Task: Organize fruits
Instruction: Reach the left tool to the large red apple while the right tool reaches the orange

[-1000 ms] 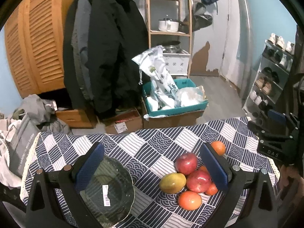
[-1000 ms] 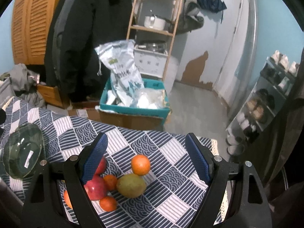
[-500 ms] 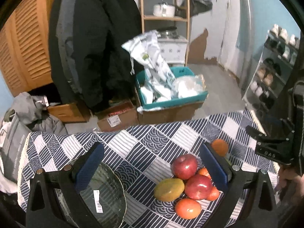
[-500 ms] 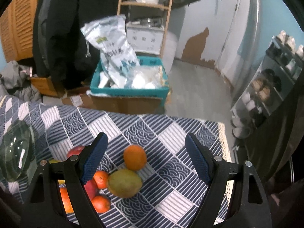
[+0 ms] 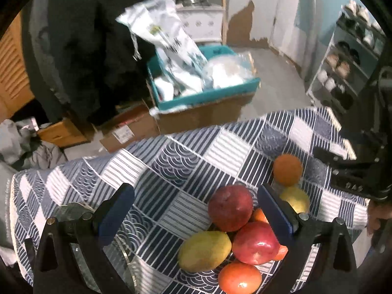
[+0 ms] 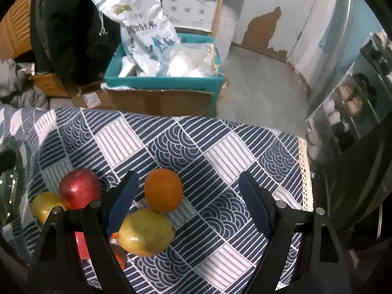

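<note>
Hovering over the desk (image 5: 171,161), both tools spread wide, nothing between the fingers.

Left tool (image 5: 196,214): fruit pile sits at about 4 o'clock from its centre. Red apple (image 5: 230,207) just inside the right finger (image 5: 274,215); second red apple (image 5: 256,242) touching it at 5 o'clock. Yellow-green mango (image 5: 204,251) at 6 o'clock, touching both apples. Reddish-orange fruit (image 5: 239,278) at the bottom edge. Orange (image 5: 287,169) at 2 o'clock, outside the right finger, with another mango (image 5: 295,199) just below it. Glass bowl (image 5: 73,213) at 8 o'clock, mostly hidden behind the left finger.

Right tool (image 6: 188,203): orange (image 6: 163,189) just right of its left finger (image 6: 122,201), resting against the mango (image 6: 145,231) at 6 o'clock. Apple (image 6: 79,188) and the other mango (image 6: 46,207) lie outside that finger at 9 o'clock. Right half of the gap holds only cloth.

Past the desk at 12 o'clock: teal box (image 6: 164,83) with a rice bag (image 6: 144,34).
</note>
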Motion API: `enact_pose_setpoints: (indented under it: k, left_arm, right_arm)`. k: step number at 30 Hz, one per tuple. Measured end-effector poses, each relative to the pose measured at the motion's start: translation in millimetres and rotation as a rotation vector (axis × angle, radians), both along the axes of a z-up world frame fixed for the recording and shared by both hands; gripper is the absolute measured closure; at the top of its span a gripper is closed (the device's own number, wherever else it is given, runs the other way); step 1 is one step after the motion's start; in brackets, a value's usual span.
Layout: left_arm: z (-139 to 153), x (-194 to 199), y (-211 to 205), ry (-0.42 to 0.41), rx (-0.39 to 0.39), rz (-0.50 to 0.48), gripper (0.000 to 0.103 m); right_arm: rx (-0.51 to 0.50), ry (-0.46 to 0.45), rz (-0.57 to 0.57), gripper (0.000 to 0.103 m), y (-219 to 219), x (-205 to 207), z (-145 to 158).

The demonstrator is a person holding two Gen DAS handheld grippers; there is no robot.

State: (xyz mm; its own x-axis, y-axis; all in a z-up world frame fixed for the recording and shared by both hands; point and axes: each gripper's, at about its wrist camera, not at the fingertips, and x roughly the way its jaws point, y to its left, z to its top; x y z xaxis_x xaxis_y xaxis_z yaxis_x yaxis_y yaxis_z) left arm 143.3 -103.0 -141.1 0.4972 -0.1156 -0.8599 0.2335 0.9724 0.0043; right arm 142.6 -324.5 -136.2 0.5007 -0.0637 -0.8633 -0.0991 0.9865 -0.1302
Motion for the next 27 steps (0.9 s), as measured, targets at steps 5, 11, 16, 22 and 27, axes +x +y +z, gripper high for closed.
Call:
enact_pose_setpoints:
  k: [5, 11, 16, 22, 27]
  left_arm:
    - [-34.3, 7.3, -10.3, 0.086, 0.006, -0.021, 0.002]
    - [-61.9, 17.3, -24.3, 0.168, -0.020, -0.034, 0.002]
    - [-78.5, 22.1, -34.2, 0.204, 0.006, -0.055, 0.002]
    - [-96.1, 28.4, -34.4, 0.262, -0.027, -0.054, 0.008]
    - [-109.0, 32.4, -34.5, 0.336, -0.087, -0.062, 0.017]
  right_arm:
    - [0.001, 0.039, -0.007, 0.021, -3.0, 3.9, -20.1]
    - [0.022, 0.070, -0.027, 0.021, -9.7, 3.8, -35.0]
    - [0.009, 0.084, -0.020, 0.021, -7.9, 5.6, -45.1]
    - [0.013, 0.105, -0.021, 0.021, -9.6, 11.1, -54.5]
    - [0.022, 0.123, -0.020, 0.021, -7.9, 17.1, -62.4]
